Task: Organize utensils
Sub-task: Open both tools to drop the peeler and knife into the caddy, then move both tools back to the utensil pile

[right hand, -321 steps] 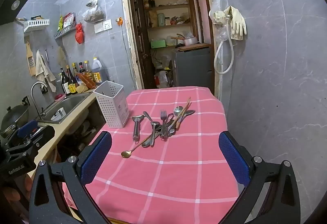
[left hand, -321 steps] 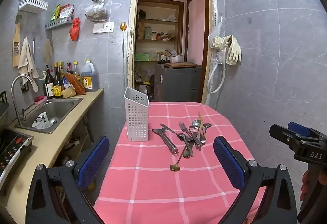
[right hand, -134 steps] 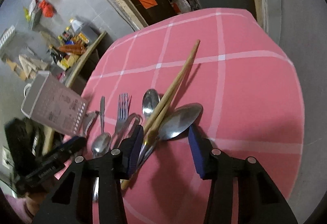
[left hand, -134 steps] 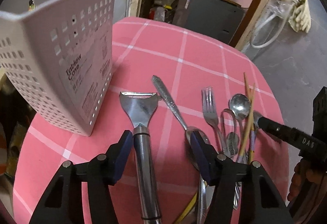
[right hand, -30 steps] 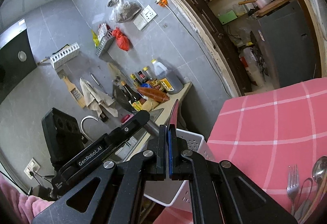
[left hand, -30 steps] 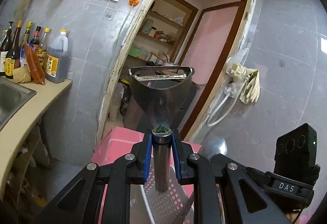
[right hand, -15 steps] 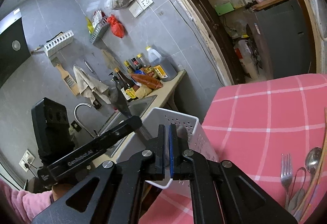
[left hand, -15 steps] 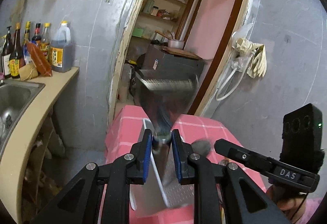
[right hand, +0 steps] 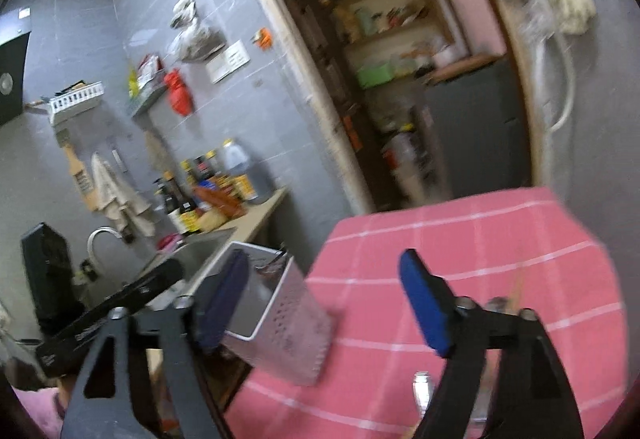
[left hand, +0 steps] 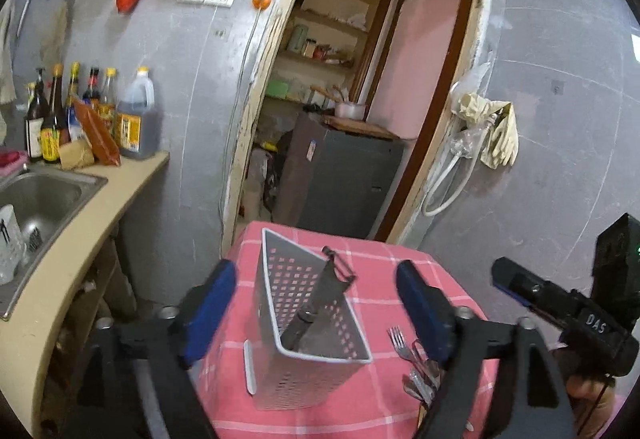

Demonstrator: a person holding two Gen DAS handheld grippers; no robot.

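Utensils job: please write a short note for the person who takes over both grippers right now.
Left gripper: open, holds nothing, above the caddy.
Right gripper: open, holds nothing, beside the caddy, over the pink table.
Done: the peeler stands tilted inside the caddy, head up. Whether anything else is in there, I cannot tell.
Left: the fork and the other cutlery lie in a pile on the table to the right of the caddy. They go in next.

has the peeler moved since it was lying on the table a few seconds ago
Yes. The peeler now stands inside the white holder, off the pink tablecloth.
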